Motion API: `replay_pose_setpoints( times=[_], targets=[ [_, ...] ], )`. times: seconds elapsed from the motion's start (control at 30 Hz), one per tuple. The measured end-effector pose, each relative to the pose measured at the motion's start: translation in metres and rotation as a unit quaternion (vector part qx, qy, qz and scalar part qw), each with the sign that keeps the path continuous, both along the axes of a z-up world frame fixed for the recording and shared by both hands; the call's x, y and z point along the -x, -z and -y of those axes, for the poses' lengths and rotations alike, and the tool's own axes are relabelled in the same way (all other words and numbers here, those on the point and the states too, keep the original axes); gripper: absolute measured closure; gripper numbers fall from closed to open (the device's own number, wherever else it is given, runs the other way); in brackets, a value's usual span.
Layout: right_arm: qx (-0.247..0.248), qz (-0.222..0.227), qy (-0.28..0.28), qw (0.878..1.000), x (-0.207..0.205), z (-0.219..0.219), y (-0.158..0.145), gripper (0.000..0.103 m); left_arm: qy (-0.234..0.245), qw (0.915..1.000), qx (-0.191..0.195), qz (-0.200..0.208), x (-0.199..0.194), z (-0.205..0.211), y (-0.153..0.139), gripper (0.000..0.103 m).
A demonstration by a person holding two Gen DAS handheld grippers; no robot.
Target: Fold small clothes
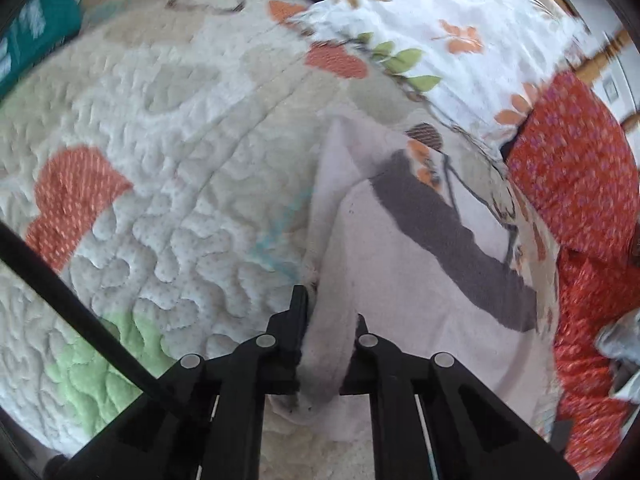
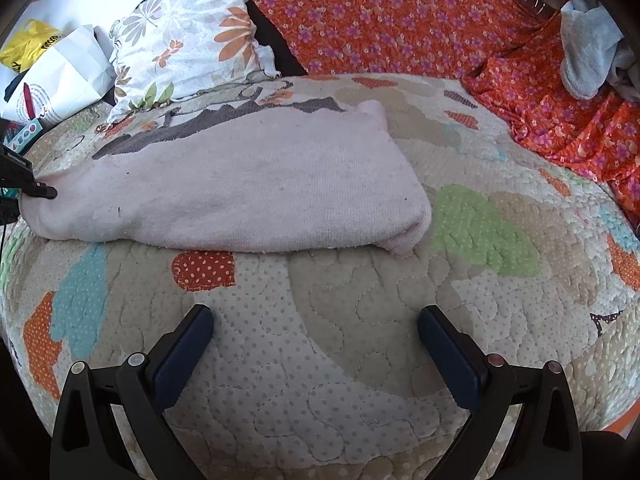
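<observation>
A pale pink garment [image 2: 248, 192] with a dark grey band [image 2: 224, 120] along its far edge lies folded on the quilted bedspread [image 2: 320, 360]. My left gripper [image 1: 326, 320] is shut on the garment's edge [image 1: 324, 360]; the garment [image 1: 400, 280] spreads forward and right from the jaws. The left gripper's tip [image 2: 38, 191] shows at the garment's left end in the right wrist view. My right gripper [image 2: 316, 328] is open and empty, hovering over the quilt just in front of the garment's near edge.
A floral pillow [image 2: 188, 44] sits at the back left, with an orange flowered cloth [image 2: 400, 20] behind and right. A grey fleece item [image 2: 592, 52] lies at the far right. White paper bags [image 2: 60, 80] and a yellow bag [image 2: 28, 48] stand left.
</observation>
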State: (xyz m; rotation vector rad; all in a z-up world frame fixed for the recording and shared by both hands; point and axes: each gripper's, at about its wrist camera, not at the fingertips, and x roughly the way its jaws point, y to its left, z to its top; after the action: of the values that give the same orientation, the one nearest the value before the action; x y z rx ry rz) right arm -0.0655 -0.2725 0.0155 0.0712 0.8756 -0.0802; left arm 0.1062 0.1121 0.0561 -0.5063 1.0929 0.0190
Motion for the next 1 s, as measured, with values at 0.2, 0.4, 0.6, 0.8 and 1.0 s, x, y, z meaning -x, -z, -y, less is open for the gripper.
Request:
replay_pose_setpoints(
  times=[0.2, 0.4, 0.6, 0.8, 1.0],
  targets=[
    [-0.056, 0.066, 0.048, 0.995, 0.013, 0.043, -0.042, 0.038, 0.072, 0.9958, -0.032, 0.047, -0.003, 0.066, -0.056, 0.095],
    [-0.105, 0.083, 0.14, 0.981, 0.019, 0.105, -0.051, 0.038, 0.186, 0.98, -0.016, 0.069, -0.015, 0.2, -0.086, 0.097],
    [-0.146, 0.071, 0.17, 0.972, 0.022, 0.13, -0.045, 0.036, 0.306, 0.9518, -0.003, 0.021, -0.004, 0.338, -0.041, 0.095],
    [-0.154, 0.063, 0.143, 0.976, 0.022, 0.121, -0.042, 0.036, 0.348, 0.9371, 0.023, 0.002, 0.041, 0.346, -0.032, 0.071],
    [-0.209, 0.072, 0.048, 0.974, 0.006, 0.093, -0.058, 0.036, 0.308, 0.9465, -0.065, 0.072, 0.088, 0.259, -0.066, 0.041]
  ],
)
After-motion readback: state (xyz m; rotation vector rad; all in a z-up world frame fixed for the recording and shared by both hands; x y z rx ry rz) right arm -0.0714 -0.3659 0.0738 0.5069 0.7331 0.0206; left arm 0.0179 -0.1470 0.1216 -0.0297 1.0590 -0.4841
